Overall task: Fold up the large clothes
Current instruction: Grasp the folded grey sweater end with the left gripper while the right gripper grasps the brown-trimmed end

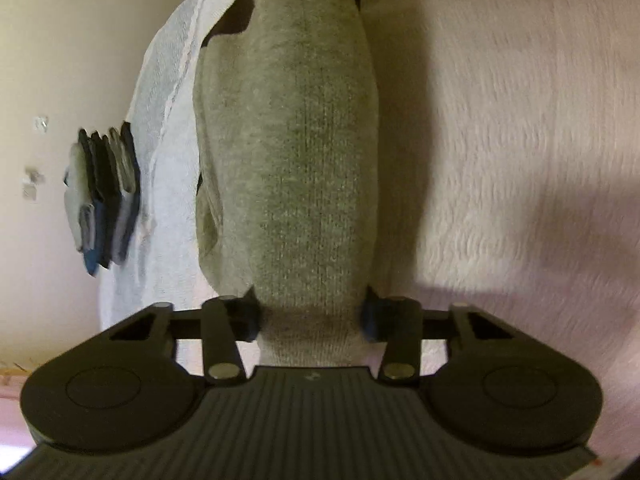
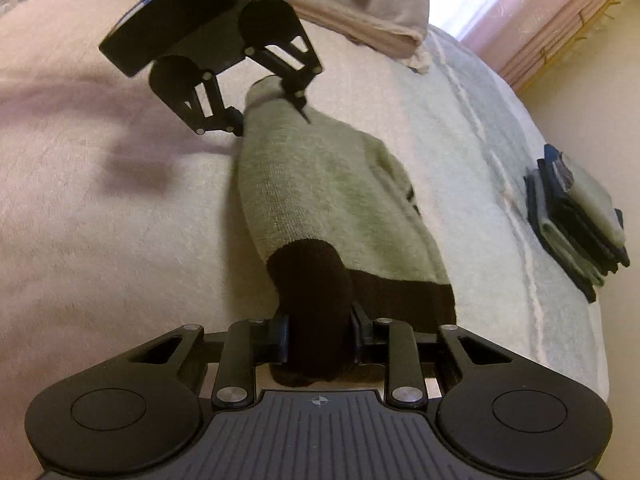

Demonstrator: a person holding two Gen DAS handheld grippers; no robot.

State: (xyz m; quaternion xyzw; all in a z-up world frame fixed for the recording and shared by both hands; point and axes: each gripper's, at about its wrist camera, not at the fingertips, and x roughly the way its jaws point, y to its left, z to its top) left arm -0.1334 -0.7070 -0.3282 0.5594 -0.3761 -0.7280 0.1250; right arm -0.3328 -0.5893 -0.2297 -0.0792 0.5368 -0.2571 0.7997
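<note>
A grey-green knitted garment with a dark brown hem band is stretched above the bed between both grippers. My right gripper is shut on the brown band at the near end. My left gripper, seen from the right wrist view at the far end, is shut on the grey-green end. In the left wrist view the same garment runs straight away from my left gripper, whose fingers pinch its bunched edge. The garment's far part hangs folded over toward the right.
A pale pink bedspread and a white textured blanket cover the bed. A stack of folded dark and light clothes lies near the bed's right edge, also the stack in the left view. A beige folded pile lies at the far end.
</note>
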